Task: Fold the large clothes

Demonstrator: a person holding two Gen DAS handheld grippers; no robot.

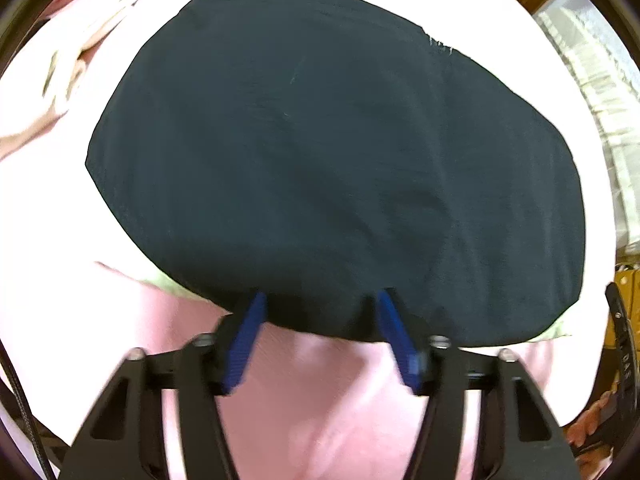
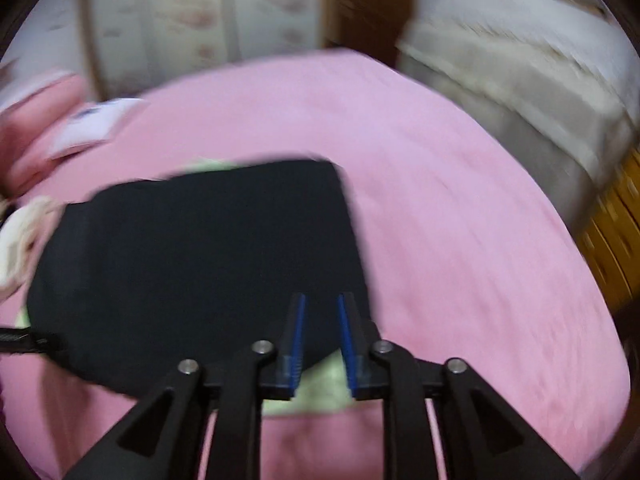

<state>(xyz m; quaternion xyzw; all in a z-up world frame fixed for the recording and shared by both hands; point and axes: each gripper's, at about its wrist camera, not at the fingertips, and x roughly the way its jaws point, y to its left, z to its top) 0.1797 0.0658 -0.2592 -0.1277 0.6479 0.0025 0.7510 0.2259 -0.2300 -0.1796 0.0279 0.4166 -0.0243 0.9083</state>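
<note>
The dark garment [image 2: 200,264] lies folded flat, long axis lower left to upper right; left gripper [image 1: 320,300] and right gripper [image 2: 321,300] gape, released.

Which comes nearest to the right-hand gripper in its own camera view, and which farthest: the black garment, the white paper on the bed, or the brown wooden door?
From the right gripper:
1. Black garment, folded on the pink bed, directly beneath the fingertips.
2. White paper, farther up the bed on the left.
3. Brown wooden door, beyond the bed, top centre.
</note>
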